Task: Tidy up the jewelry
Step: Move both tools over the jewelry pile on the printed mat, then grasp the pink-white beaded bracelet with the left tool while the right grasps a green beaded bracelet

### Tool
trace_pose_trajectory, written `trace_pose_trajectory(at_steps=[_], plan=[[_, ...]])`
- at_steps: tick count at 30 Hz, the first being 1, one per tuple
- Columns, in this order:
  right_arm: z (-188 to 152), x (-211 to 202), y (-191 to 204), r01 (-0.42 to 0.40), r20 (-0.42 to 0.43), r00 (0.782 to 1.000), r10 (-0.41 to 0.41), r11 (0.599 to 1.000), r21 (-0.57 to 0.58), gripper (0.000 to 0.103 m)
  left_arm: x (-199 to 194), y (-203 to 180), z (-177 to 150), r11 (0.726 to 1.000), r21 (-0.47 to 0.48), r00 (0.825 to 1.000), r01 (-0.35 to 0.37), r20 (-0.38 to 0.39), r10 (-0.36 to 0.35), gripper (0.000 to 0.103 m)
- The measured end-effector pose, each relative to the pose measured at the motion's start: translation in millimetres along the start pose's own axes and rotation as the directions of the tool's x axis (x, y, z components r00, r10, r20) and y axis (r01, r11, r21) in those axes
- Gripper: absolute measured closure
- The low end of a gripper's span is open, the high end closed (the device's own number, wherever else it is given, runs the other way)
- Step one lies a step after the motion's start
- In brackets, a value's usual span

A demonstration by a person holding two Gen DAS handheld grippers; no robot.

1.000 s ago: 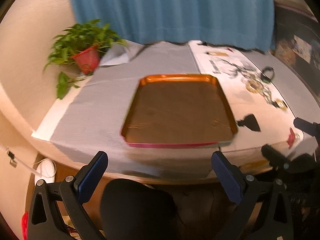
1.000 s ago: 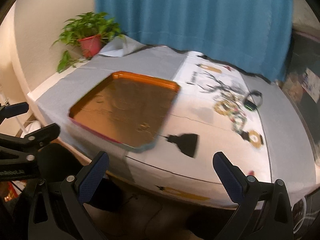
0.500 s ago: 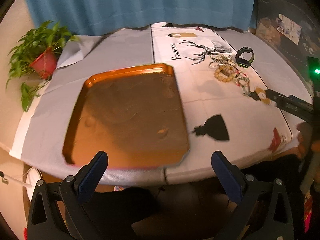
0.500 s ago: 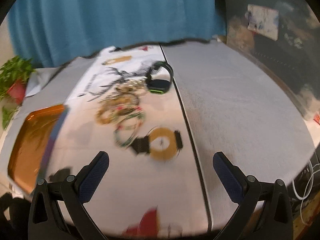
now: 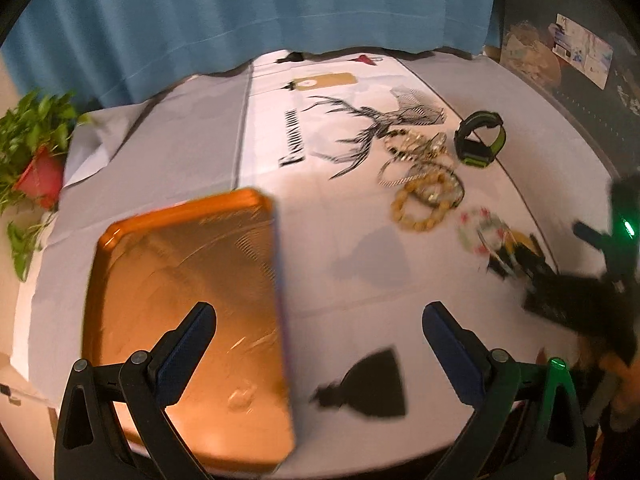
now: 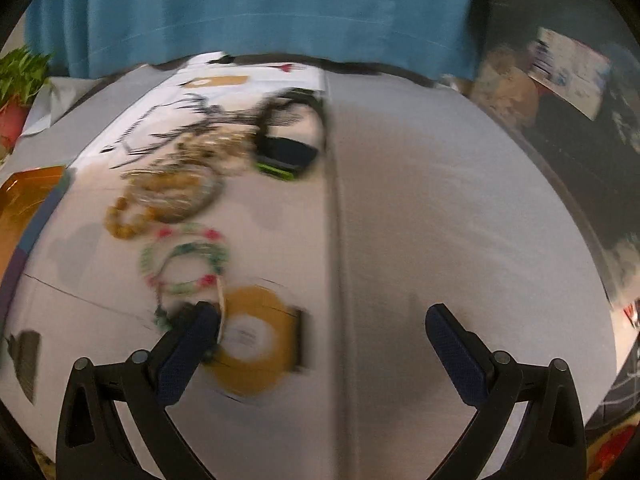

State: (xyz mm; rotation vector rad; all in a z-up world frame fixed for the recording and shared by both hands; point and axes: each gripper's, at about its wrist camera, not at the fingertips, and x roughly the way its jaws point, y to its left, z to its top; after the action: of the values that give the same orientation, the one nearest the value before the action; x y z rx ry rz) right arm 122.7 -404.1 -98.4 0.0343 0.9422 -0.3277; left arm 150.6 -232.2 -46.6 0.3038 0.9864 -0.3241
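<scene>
An empty orange tray (image 5: 184, 304) lies on the table's left part; its corner shows in the right wrist view (image 6: 24, 196). A pile of jewelry lies right of it: gold and beaded bracelets (image 5: 424, 184), a green-and-pink bead bracelet (image 6: 184, 264), a black-and-green watch (image 5: 478, 142) and a gold-faced watch (image 6: 256, 340). My left gripper (image 5: 316, 348) is open and empty over the tray's right edge. My right gripper (image 6: 320, 344) is open and empty, low over the cloth, its left finger (image 6: 188, 344) at the gold-faced watch. It also shows in the left wrist view (image 5: 576, 288).
A grey cloth (image 6: 440, 208) and a white printed cloth with a deer drawing (image 5: 360, 140) cover the table. A potted plant (image 5: 32, 156) stands at the far left. A blue curtain (image 5: 260, 12) hangs behind. Dark clutter lies off the table's right side.
Both grippers have moved forward over the table and to the right. The right gripper has come down close to the gold-faced watch. Both stay open.
</scene>
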Motion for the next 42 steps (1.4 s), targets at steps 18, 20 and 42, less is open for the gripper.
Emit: trace_pose_trajectory(at_steps=[18,20,42], plan=[[-16.3,1.9,-56.2,-0.088,0.027,0.996,0.086,0.994,0.059,0.000,66.6,-100.7,40.7,0.981,0.058,0.976,0.187,-0.123,-0.179,0.002],[-16.4,2.0,-56.4,-0.092,0.030,0.995,0.090,0.994,0.055,0.000,70.6,-105.9,39.5,0.982,0.082,0.979,0.171,-0.126,-0.160,0.003],[-19.5,1.7,-58.9,-0.116,0.044,0.992,0.114,0.993,0.031,0.000,90.0,-116.6,37.4,0.985,0.119,0.984,0.127,-0.141,-0.110,0.007]])
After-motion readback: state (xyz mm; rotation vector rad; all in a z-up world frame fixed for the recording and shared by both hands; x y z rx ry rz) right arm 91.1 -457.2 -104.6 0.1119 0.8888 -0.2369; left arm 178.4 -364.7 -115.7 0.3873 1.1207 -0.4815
